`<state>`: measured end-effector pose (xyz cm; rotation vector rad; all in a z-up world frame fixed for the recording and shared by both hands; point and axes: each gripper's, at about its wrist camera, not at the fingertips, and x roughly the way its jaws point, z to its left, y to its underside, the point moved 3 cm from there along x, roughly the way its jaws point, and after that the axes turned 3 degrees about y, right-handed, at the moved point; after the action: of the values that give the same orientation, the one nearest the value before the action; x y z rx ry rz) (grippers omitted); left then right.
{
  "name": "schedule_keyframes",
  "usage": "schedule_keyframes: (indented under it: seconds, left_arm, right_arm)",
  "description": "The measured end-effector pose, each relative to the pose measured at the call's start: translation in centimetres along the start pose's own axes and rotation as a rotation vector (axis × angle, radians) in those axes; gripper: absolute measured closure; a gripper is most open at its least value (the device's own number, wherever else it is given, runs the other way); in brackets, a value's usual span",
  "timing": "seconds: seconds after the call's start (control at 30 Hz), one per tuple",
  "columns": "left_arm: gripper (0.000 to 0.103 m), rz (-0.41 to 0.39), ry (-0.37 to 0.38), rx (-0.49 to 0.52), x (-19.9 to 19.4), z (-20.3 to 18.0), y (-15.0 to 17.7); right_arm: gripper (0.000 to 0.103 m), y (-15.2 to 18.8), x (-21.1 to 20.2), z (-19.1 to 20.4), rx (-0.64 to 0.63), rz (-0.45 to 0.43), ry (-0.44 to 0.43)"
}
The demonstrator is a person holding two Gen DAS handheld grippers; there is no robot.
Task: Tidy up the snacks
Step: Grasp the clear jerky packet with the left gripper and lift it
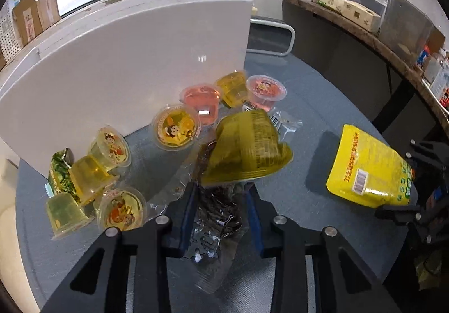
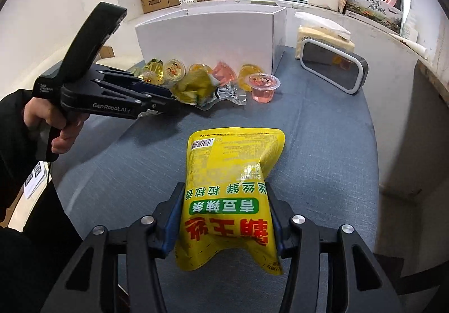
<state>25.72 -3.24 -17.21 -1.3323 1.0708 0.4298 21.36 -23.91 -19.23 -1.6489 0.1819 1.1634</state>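
Slippage is threatening: the left gripper (image 1: 221,195) is pinching a crinkly packet (image 1: 247,147) above the worktop (image 1: 308,105), seemingly by its edge, while the right gripper (image 2: 224,217) is squeezing the yellow bag (image 2: 233,186).

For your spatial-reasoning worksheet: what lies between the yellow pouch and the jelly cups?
Bare blue-grey tabletop separates the yellow pouch from the jelly cups, clearest in the right wrist view.

The snack bag (image 2: 228,200) is bright yellow with red and green lettering and a white barcode label. Jelly cups (image 1: 110,149) are yellow and pink. The worktop (image 2: 322,144) is grey-blue, the box (image 1: 126,66) white.
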Motion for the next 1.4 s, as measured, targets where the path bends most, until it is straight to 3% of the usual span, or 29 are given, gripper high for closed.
schedule_keyframes:
  seconds: [0.17,0.33,0.83,1.17,1.4]
  left_arm:
    - [0.096,0.020,-0.010,-0.013,-0.1,-0.1,0.0]
    - [0.099,-0.013,0.025,-0.034,-2.2,-0.1,0.0]
    - [0.102,-0.219,0.023,-0.119,-12.1,1.1,0.9]
    - [0.102,-0.429,-0.104,-0.179,-20.4,2.9,-1.4]
    - [0.102,-0.510,-0.162,-0.239,-21.3,5.9,-5.5]
  right_arm:
    - [0.047,-0.2,-0.7,0.0,0.002,-0.018,0.010]
    - [0.047,-0.7,-1.2,0.2,-0.002,-0.032,0.007]
    - [0.047,-4.5,-4.1,2.9,-0.058,-0.131,0.000]
    - [0.047,-11.0,-5.4,5.2,-0.100,-0.247,-0.012]
    - [0.047,-17.2,-4.0,6.4,-0.081,-0.326,0.043]
